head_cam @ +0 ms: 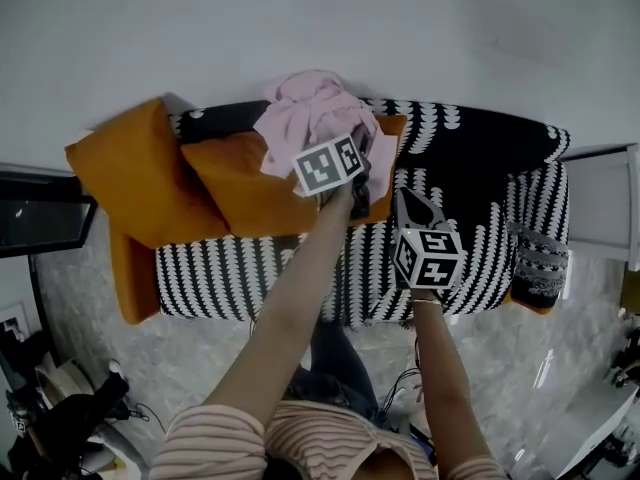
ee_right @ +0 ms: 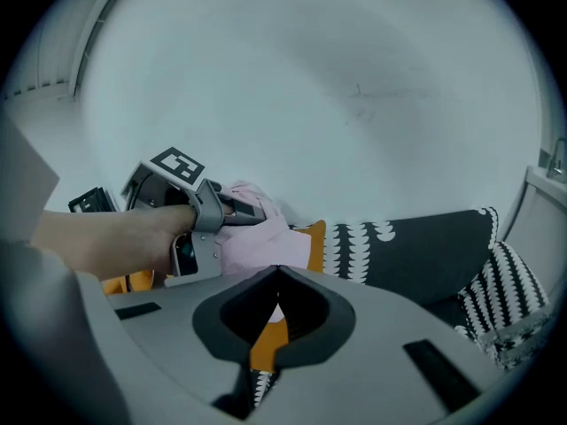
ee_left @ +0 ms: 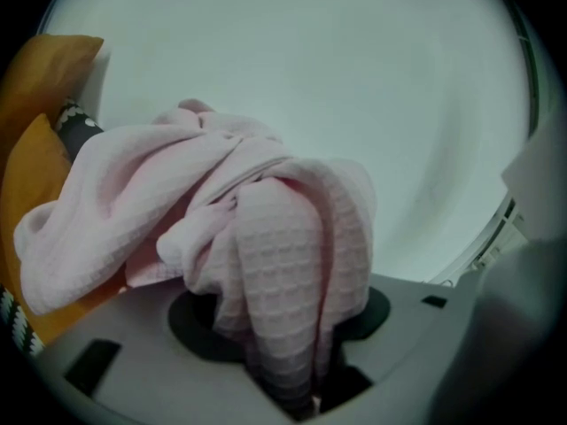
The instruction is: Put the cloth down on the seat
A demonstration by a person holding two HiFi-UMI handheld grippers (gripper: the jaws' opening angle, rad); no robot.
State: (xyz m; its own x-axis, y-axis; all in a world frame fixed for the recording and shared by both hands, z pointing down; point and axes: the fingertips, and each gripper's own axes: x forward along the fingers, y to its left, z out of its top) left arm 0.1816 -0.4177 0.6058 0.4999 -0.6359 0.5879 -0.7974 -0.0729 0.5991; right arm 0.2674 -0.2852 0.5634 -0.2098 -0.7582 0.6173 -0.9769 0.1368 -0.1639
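Black-and-white patterned sofa point(head_cam: 480, 158) against a pale wall, orange cushions point(head_cam: 130, 183) piled at its left end. Pink waffle cloth point(head_cam: 310, 113) bunched up by the backrest above the cushions, clenched in the left tool point(ee_right: 252, 212). Right tool point(ee_right: 277, 271) pressed closed on nothing, over the seat point(head_cam: 250, 268).

Left tongs point(head_cam: 362, 173), arm stretched forward, clamp the cloth point(head_cam: 310, 118); right tongs point(head_cam: 410, 203) just beside, jaws together, empty.
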